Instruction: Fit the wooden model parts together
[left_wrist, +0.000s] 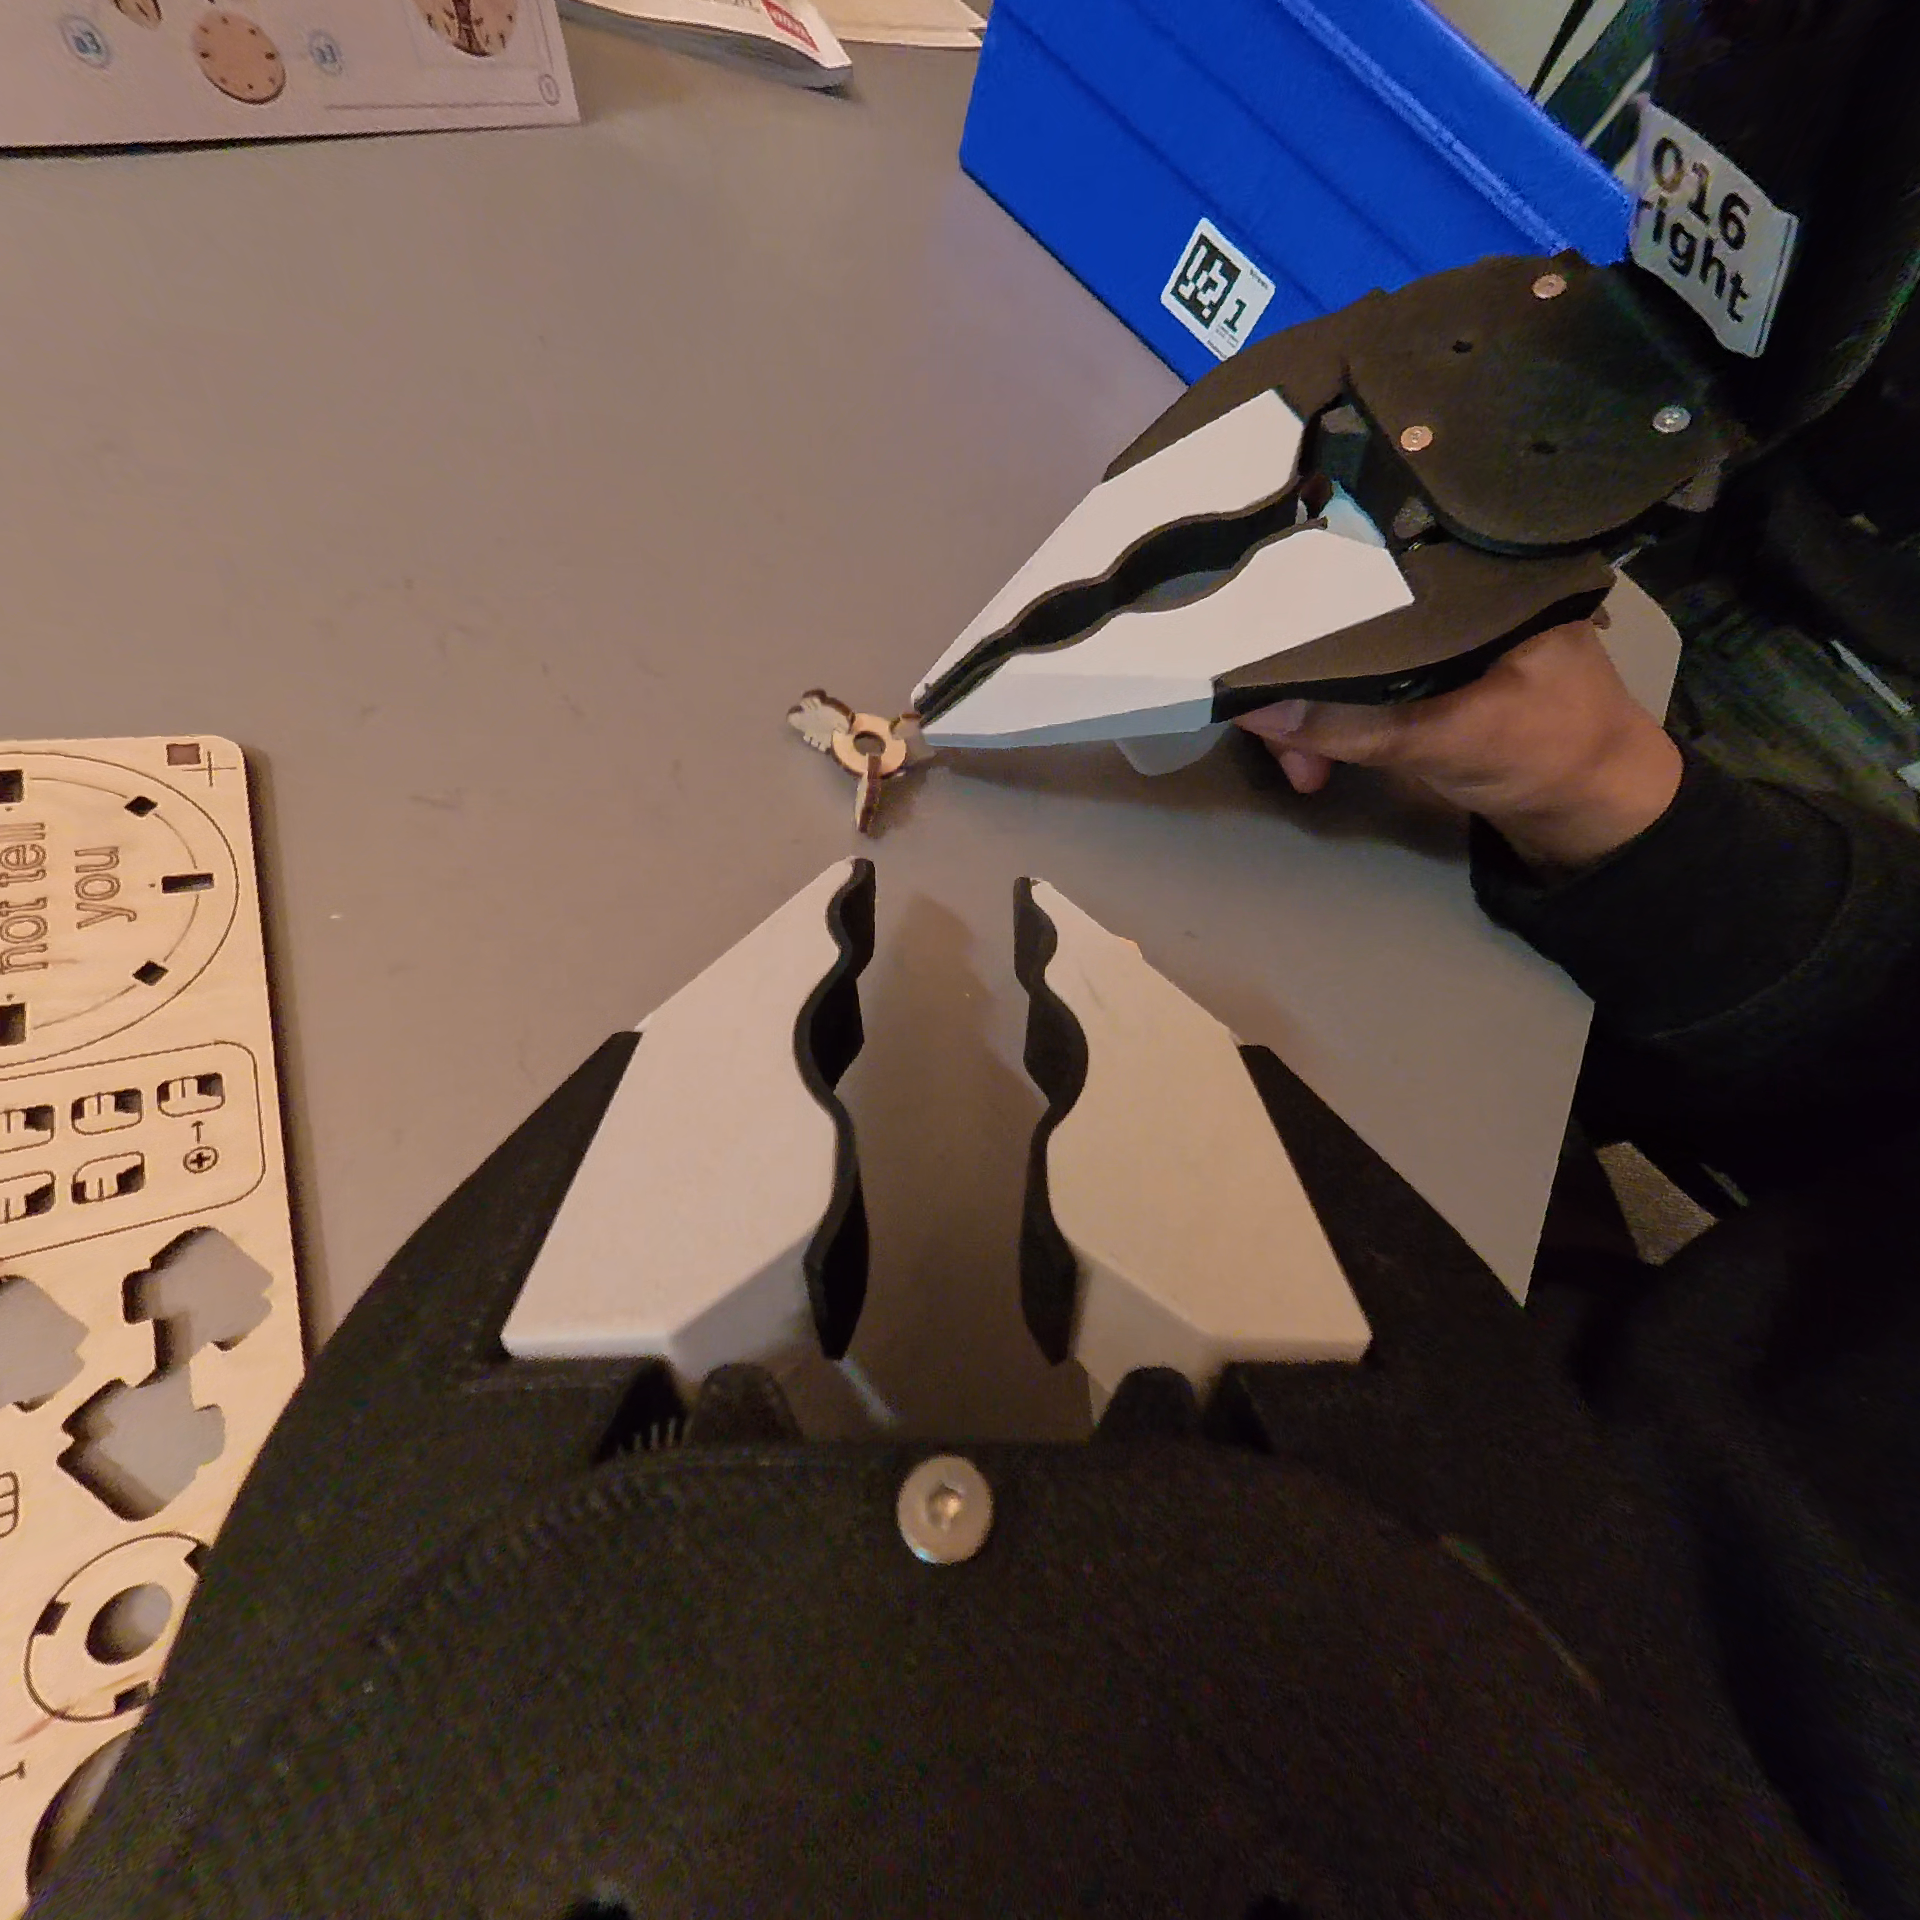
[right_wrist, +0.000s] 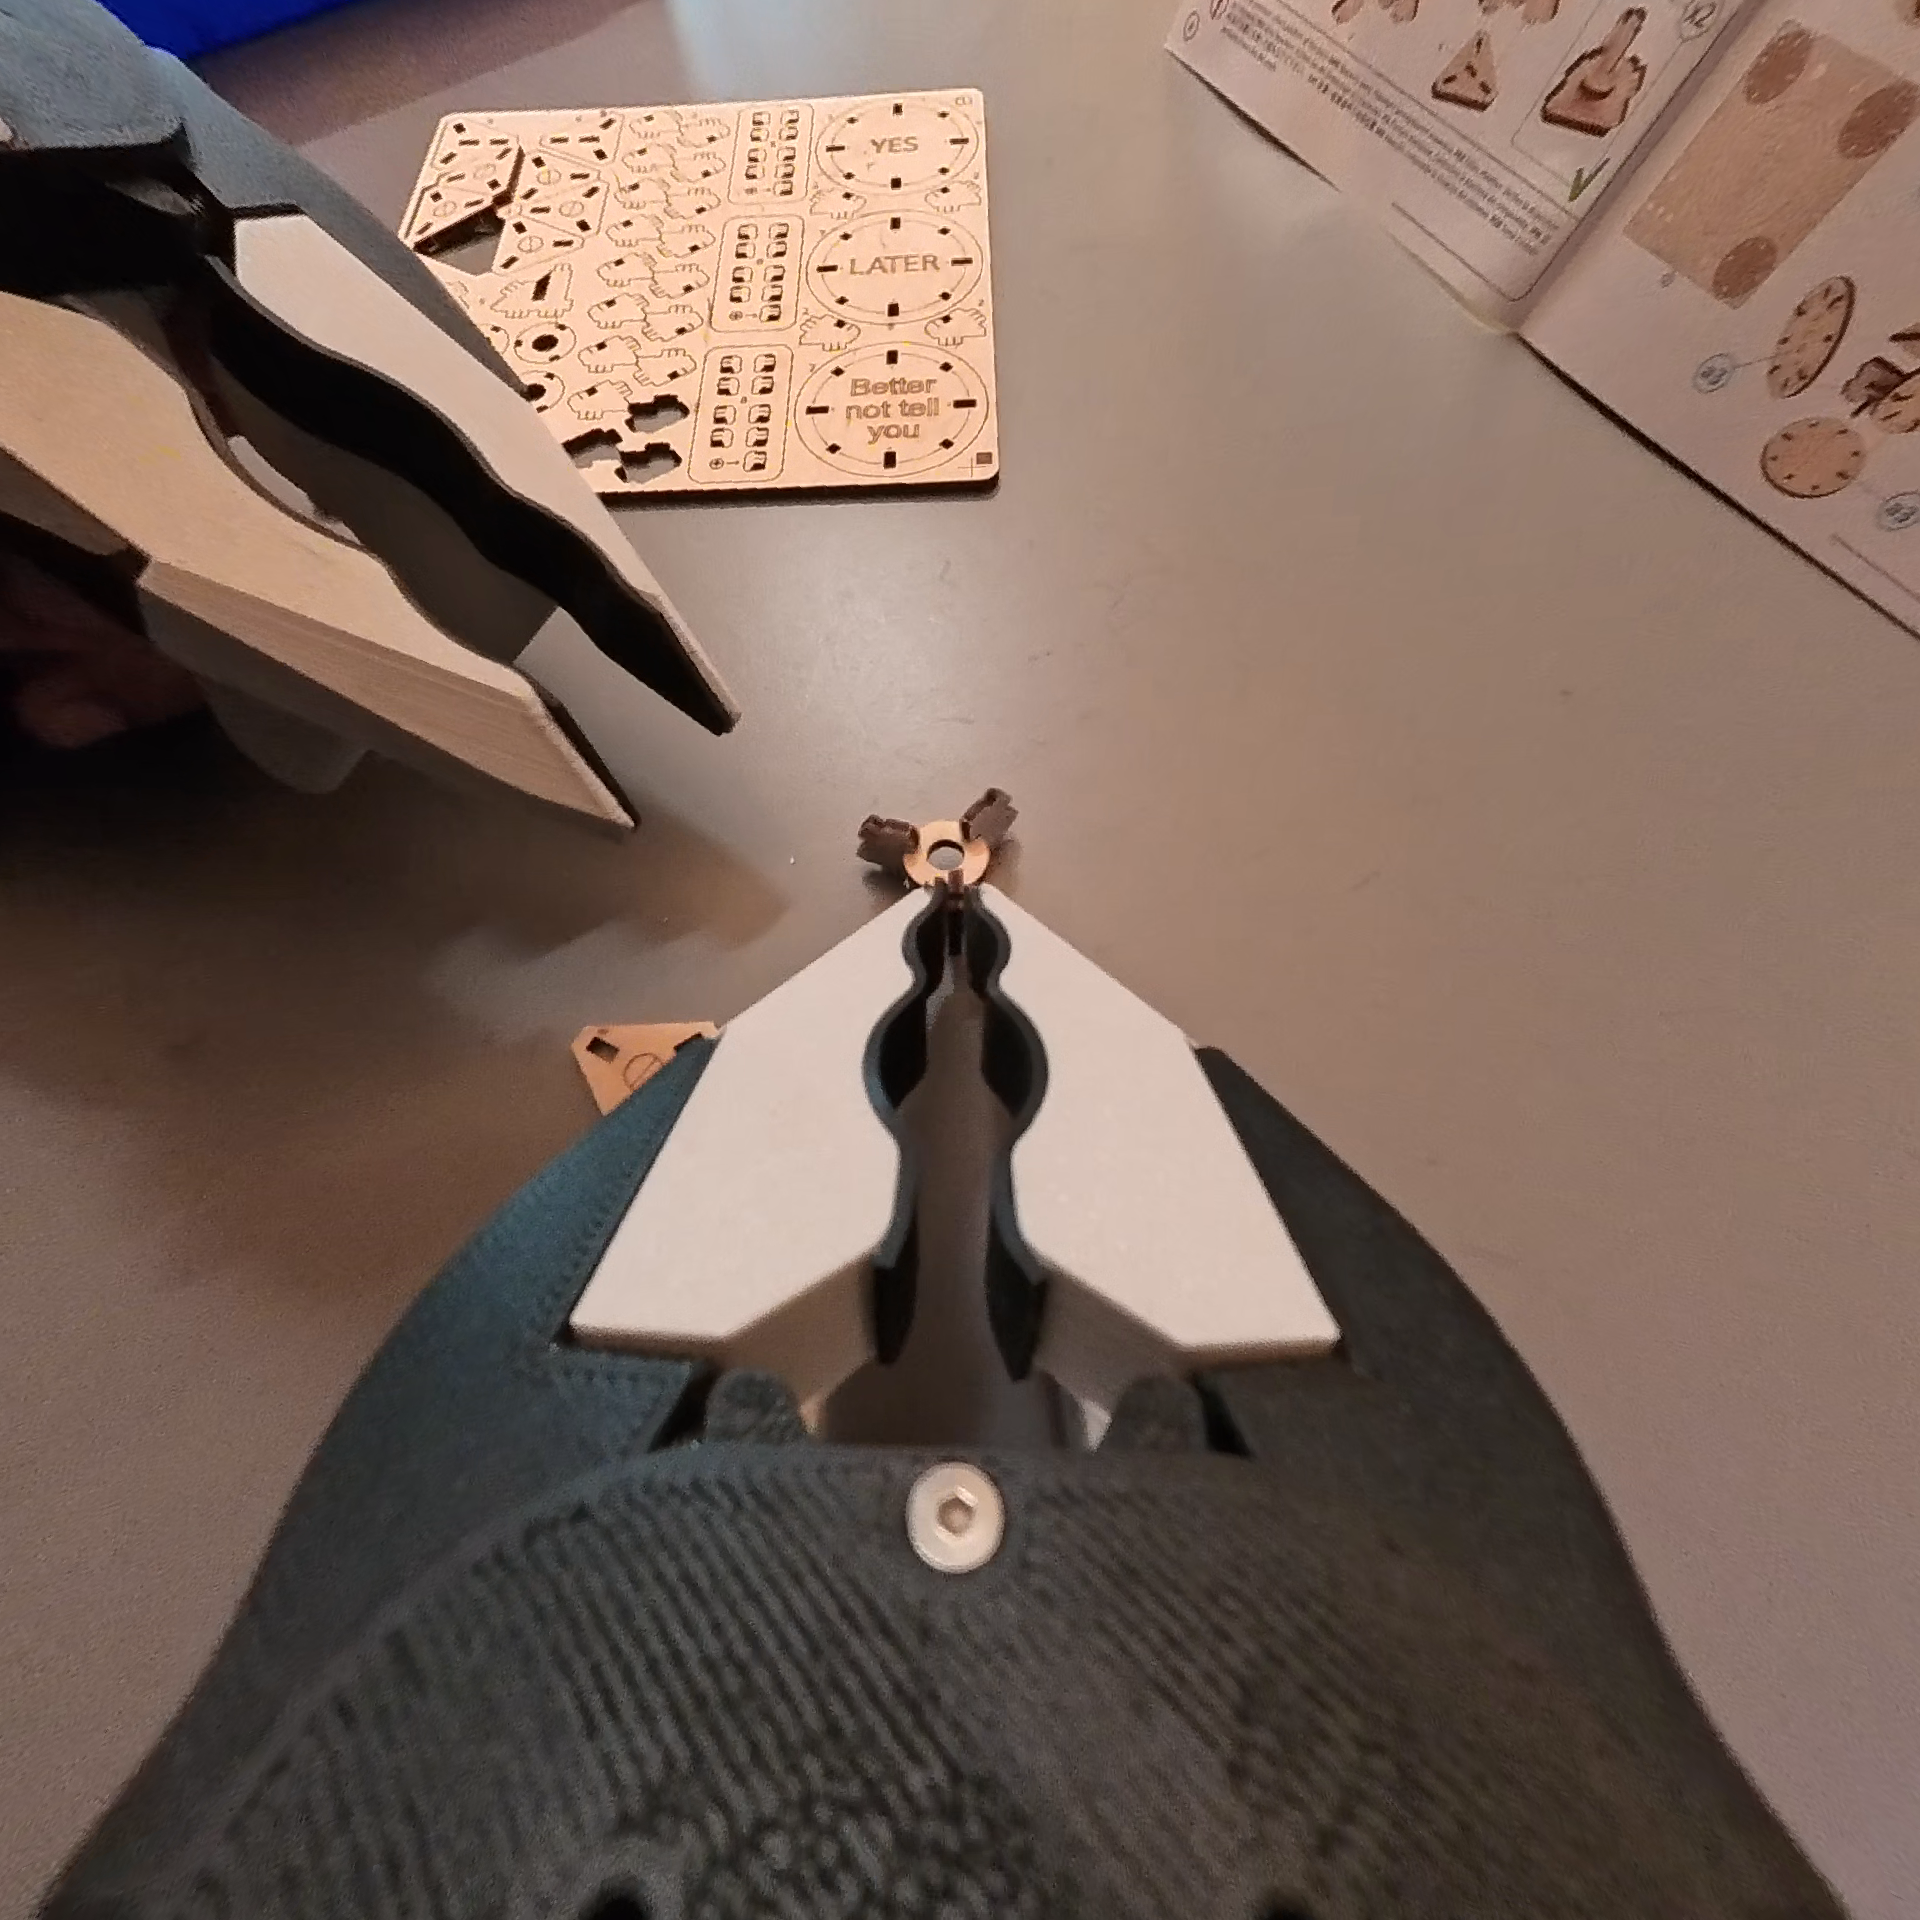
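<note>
A pale tan three-armed wooden piece with dark brown edges (right_wrist: 943, 854) is lying on the plain grey tabletop (right_wrist: 1351, 831); the white-and-black hand-held gripper (right_wrist: 951, 902) is pinching it; a bright blue box (left_wrist: 1247, 156) is showing behind.

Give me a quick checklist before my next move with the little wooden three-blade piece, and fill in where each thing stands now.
1. Right tongs closed on one blade of the small wooden rotor: ok.
2. Left tongs open and holding nothing: ok.
3. Rotor's two other blades free of the left tongs: ok.
4. Rotor lifted off the grey table: cannot tell.
5. Punched wooden parts sheet clear of both tongs: ok.
6. Loose wooden triangle beside the right tongs, partly hidden: cannot tell if touched.
</note>
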